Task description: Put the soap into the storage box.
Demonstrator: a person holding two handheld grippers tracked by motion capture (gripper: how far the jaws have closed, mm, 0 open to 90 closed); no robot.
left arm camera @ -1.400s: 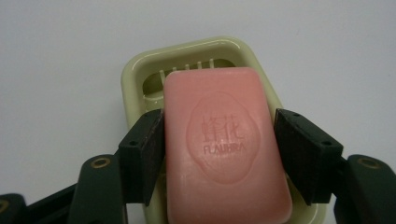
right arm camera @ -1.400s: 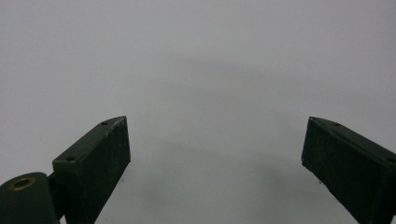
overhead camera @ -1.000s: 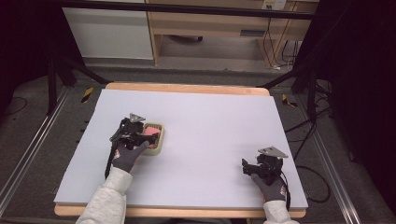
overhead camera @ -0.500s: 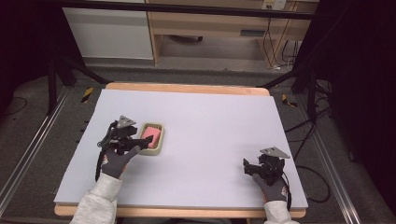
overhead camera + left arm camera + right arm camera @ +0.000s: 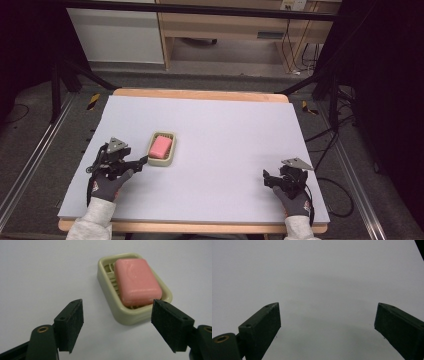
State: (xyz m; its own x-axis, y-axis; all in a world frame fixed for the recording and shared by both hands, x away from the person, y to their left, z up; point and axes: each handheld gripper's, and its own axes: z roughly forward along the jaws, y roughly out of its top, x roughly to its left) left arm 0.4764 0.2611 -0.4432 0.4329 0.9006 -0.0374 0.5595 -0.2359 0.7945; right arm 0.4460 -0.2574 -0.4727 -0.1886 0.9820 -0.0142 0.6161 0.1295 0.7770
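A pink bar of soap [image 5: 161,146] lies in a beige soap dish [image 5: 172,150] on the left half of the pale board. My left gripper [image 5: 141,162] sits just left of and nearer than the dish, pointing at it, apart from it. In the left gripper view the soap [image 5: 137,281] rests flat in the dish [image 5: 130,316] beyond the left gripper [image 5: 117,307]. Its jaws have just been opening, then easing in slightly, and nothing is between them. My right gripper [image 5: 267,177] rests open near the front right corner, and in its own view the right gripper [image 5: 327,312] faces bare board.
The pale board [image 5: 225,130] lies on a wooden table [image 5: 200,94]. Black frame legs [image 5: 60,80] and cables [image 5: 325,135] stand off both sides. A cabinet and a shelf [image 5: 225,30] are on the floor beyond the far edge.
My left gripper has drawn back to the left, off the dish, with its jaws spread; the soap stays in the dish. The right gripper has kept still.
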